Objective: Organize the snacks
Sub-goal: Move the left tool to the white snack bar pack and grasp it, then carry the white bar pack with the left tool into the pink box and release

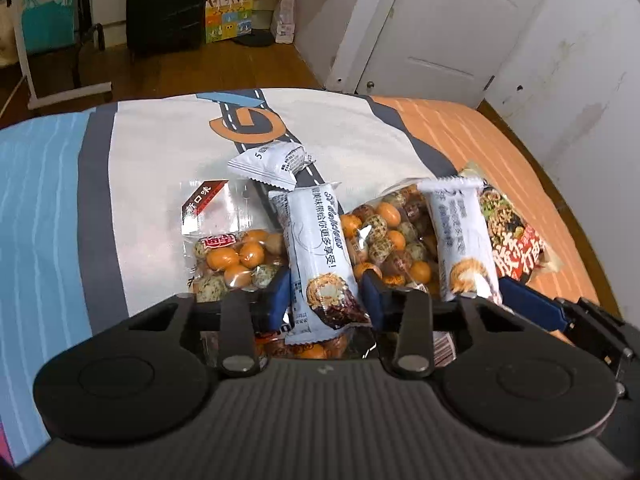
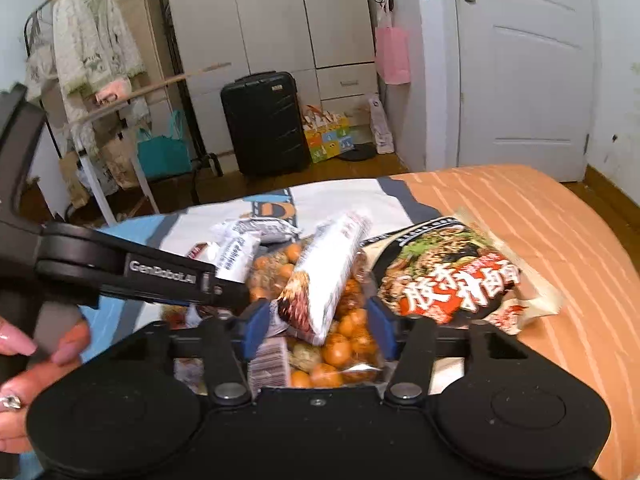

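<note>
A heap of snacks lies on the bed. My left gripper [image 1: 326, 290] is open, its blue pads on either side of a white cake-bar wrapper [image 1: 320, 252] that lies over clear bags of coated nuts [image 1: 236, 256]. A second white bar [image 1: 460, 236] lies to the right, by a noodle packet [image 1: 516, 236]. A small white packet [image 1: 272, 162] lies behind. My right gripper [image 2: 320, 322] is open around the lower end of a tilted white bar [image 2: 324, 280], above a nut bag [image 2: 340, 356]. The noodle packet [image 2: 452, 272] lies to its right. The left gripper [image 2: 160, 276] crosses the right wrist view.
The bed cover [image 1: 352, 136] is white in the middle, blue at the left, orange at the right. Beyond the bed are a black suitcase [image 2: 264, 124], a clothes rack [image 2: 92, 64], wardrobes and a white door [image 2: 524, 68]. A hand [image 2: 36, 364] shows at the left.
</note>
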Demonstrator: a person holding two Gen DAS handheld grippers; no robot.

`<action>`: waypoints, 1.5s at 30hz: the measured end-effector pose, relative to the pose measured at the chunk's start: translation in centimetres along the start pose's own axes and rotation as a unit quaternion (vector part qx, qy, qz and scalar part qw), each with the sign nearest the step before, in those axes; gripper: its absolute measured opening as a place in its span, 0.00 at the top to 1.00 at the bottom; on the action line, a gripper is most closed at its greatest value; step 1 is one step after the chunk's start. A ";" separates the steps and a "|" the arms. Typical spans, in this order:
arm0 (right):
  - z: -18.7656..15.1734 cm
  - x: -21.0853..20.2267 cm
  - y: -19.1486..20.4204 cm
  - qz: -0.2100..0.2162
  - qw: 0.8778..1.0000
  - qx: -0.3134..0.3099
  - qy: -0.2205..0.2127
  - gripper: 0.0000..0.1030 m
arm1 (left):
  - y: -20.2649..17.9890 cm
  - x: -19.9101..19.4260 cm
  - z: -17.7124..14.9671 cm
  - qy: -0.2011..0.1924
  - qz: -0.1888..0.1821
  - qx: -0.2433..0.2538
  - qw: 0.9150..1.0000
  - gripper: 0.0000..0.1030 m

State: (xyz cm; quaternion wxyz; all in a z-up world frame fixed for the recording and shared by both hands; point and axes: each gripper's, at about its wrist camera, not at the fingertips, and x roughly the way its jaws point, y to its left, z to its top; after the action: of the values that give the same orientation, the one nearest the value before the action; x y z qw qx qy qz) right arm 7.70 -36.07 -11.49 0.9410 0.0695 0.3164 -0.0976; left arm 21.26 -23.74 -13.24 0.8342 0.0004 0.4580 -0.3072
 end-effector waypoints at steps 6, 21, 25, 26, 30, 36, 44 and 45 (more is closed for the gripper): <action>0.2 0.4 1.4 -0.019 0.999 -0.045 -0.004 0.54 | -0.4 -0.1 -0.1 -0.001 0.012 0.013 1.000 0.66; 0.5 0.2 2.8 -0.047 0.994 -0.101 -0.020 0.68 | -0.8 -1.2 -0.7 0.011 0.016 0.031 0.999 0.72; 0.6 -1.2 3.3 -0.057 0.993 -0.102 -0.011 0.69 | -0.9 -2.3 -1.3 0.023 0.017 0.037 0.999 0.72; 0.6 -1.6 3.4 -0.057 0.993 -0.099 -0.010 0.69 | -0.8 -2.6 -1.4 0.026 0.017 0.038 0.999 0.72; 0.6 -3.5 3.8 -0.048 0.993 -0.103 -0.007 0.70 | -0.6 -4.1 -1.9 0.037 0.028 0.048 0.998 0.72; 0.6 -6.0 5.0 -0.034 0.994 -0.107 0.013 0.70 | -0.2 -7.3 -2.6 0.047 0.032 0.041 0.998 0.72; 0.6 -10.5 7.1 0.002 0.993 -0.117 0.006 0.71 | 0.1 -12.8 -3.5 0.055 0.041 0.047 0.997 0.72; 0.6 -11.1 7.3 0.012 0.993 -0.117 0.007 0.71 | 0.3 -13.6 -3.7 0.059 0.042 0.047 0.996 0.72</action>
State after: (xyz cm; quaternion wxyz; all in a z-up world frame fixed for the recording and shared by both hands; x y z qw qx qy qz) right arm 1.03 -27.55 -3.75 0.9415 -0.0368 0.3314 -0.0483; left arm 13.27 -15.52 -5.09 0.8170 0.0771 0.4908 -0.2926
